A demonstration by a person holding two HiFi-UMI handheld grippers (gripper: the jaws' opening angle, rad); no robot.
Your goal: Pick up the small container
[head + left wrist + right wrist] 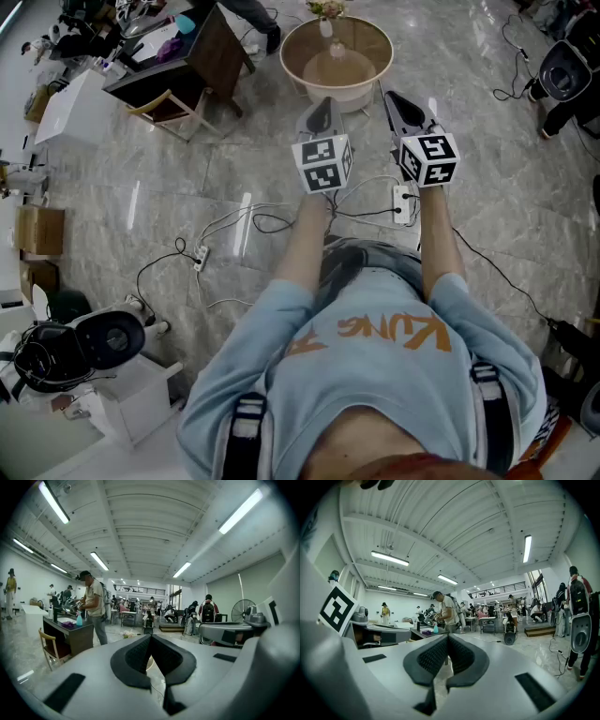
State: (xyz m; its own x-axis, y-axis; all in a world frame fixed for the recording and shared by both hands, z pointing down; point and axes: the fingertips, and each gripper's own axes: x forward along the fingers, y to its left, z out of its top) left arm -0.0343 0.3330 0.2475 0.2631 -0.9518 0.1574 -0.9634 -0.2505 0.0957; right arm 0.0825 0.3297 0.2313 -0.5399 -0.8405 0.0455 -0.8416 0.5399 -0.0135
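In the head view I hold both grippers out in front of me, above a marble floor. They point toward a round glass-topped table [302, 37]. On it stand a small white vase with flowers [325, 23] and a small pale container [337, 49]. My left gripper [322, 105] is shut with nothing between its pads. My right gripper [394, 98] is shut and empty too. Both are short of the table's near rim. In the left gripper view the left gripper [151, 637] has its black pads meeting at the tips. The right gripper [447, 637] looks the same in its own view.
A dark desk [202, 47] and a wooden chair [169, 108] stand to the left of the round table. Cables and a power strip [403, 202] lie on the floor beneath my arms. A person [93, 606] stands at the desk; a fan [243, 609] is at the right.
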